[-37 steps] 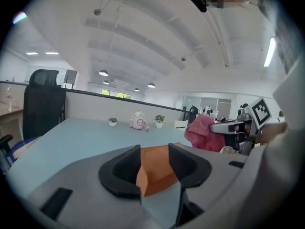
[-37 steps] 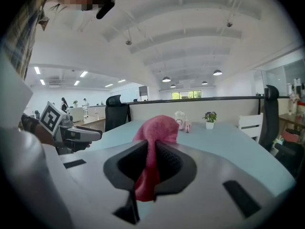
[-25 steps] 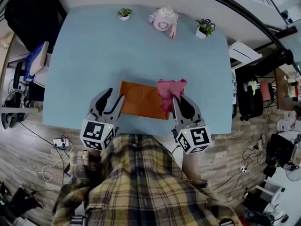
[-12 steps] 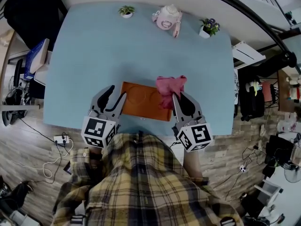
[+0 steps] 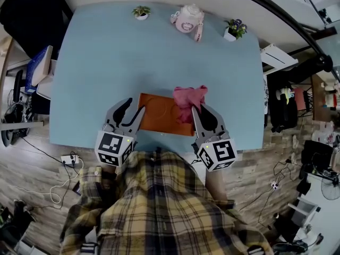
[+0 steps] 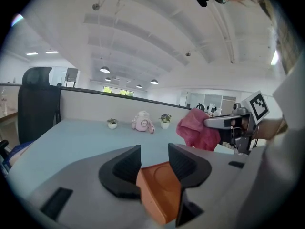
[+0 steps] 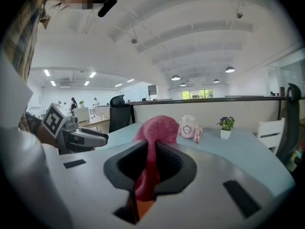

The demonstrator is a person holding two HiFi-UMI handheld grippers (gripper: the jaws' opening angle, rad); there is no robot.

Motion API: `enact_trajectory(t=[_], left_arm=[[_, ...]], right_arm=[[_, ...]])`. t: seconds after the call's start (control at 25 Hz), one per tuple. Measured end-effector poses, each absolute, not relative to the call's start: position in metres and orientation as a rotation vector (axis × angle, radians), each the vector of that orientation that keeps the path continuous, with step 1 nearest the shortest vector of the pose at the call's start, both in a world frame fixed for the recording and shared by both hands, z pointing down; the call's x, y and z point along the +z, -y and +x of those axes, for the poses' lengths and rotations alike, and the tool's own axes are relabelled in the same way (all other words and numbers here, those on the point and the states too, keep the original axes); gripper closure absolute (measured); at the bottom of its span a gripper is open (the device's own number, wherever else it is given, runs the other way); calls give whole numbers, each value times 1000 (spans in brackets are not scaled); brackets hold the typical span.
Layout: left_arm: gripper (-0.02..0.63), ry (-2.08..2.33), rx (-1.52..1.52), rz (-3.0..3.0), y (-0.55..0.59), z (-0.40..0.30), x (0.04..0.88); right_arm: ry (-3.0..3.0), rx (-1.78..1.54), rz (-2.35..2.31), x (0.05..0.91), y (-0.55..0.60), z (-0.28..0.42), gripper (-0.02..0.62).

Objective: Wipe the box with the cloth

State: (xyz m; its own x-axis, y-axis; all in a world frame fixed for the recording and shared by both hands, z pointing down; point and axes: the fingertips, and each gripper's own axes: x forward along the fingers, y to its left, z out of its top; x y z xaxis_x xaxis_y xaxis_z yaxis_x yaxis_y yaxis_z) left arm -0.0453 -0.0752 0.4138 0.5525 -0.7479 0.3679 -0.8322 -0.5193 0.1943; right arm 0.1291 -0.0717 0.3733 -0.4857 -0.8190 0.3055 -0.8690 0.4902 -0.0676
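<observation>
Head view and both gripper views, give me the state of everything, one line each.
left gripper, shut on the box's left end
right gripper, shut on the cloth
box, flat on the table
cloth, bunched, over the box's right end

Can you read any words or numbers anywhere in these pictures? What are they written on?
No words or numbers can be read anywhere.
The cubes on the left gripper and right gripper: only black-and-white square patterns, no letters.
The orange box and the pink cloth: no print shows.
The pink pot at the far edge of the table: too small to tell.
</observation>
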Motion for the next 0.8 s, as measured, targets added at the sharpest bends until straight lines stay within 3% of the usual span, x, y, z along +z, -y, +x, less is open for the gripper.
enact_trajectory(t=[0.8], left_arm=[[454, 1144, 416, 2248, 58, -44, 493]], right_arm=[[2474, 378, 1357, 402, 67, 107, 554]])
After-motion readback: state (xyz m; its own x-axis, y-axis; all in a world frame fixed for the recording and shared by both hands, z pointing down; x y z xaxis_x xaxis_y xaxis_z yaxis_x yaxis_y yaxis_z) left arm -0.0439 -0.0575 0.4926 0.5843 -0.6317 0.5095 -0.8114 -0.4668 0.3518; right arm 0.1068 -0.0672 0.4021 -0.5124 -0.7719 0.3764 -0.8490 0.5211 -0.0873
